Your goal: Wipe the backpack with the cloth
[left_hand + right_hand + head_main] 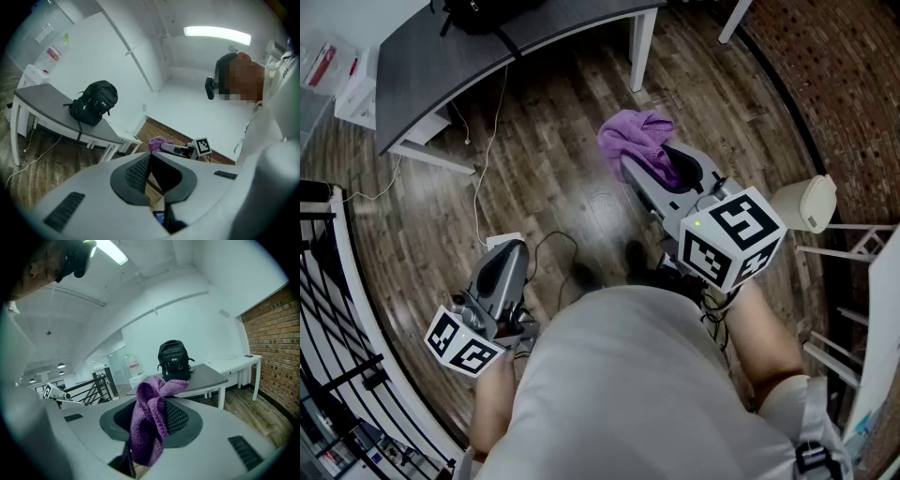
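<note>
1. The backpack [174, 359] is black and stands upright on the grey table [213, 377]. It has a small white label on its front, too small to read.
2. The cloth [636, 139] is purple and bunched. It is off the table, out over the wooden floor [553, 178] on the table's near side, well apart from the backpack.
3. The right gripper [667, 171] pinches the cloth between its jaws. The cloth's loose folds stick up and hang down past the pads, and the gripper points toward the table with the backpack straight ahead of it.
4. The left gripper [150, 176] has its jaws pressed together on nothing. It is further back from the table than the right one and also faces it — backpack ahead and to its left.
5. A white cable [492, 141] trails from under the table across the floor.
</note>
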A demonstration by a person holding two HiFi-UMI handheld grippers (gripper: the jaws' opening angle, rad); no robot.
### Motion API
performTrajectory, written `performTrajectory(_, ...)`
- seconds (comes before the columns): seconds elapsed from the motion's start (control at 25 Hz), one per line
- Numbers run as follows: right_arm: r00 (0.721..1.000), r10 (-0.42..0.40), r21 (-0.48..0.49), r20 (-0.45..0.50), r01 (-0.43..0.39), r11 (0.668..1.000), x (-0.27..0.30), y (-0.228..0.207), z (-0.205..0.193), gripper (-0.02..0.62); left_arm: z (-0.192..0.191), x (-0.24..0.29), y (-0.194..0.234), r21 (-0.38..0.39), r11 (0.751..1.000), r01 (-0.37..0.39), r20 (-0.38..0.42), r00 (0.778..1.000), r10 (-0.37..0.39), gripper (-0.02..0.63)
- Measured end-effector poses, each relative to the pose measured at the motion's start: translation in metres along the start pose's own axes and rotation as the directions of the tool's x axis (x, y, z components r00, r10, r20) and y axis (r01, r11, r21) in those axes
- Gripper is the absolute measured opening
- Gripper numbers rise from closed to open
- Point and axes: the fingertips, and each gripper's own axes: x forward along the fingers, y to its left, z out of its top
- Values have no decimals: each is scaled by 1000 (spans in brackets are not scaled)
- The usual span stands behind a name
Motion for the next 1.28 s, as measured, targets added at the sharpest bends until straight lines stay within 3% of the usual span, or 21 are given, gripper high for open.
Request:
performTrajectory(0.44, 999, 30, 25, 25, -31, 999, 12, -2, -20, 130, -17, 4, 13, 12, 1000, -5, 5, 1000, 5, 5)
performTrajectory(0.56, 1000, 10, 74, -10, -9, 997, 10, 1, -15, 130, -4, 3, 11, -12, 1000, -13, -3, 1000, 13, 5)
performTrajectory(0.76, 1000, 16, 48, -6, -16, 999, 16, -2, -2, 130, 10, 10, 16, 4, 1000, -17, 20, 1000, 17, 5)
performTrajectory(1.28, 999, 8, 38, -45, -6, 999, 9, -49, 2, 130, 15, 51, 16, 22, 998, -58, 43, 997, 57, 5)
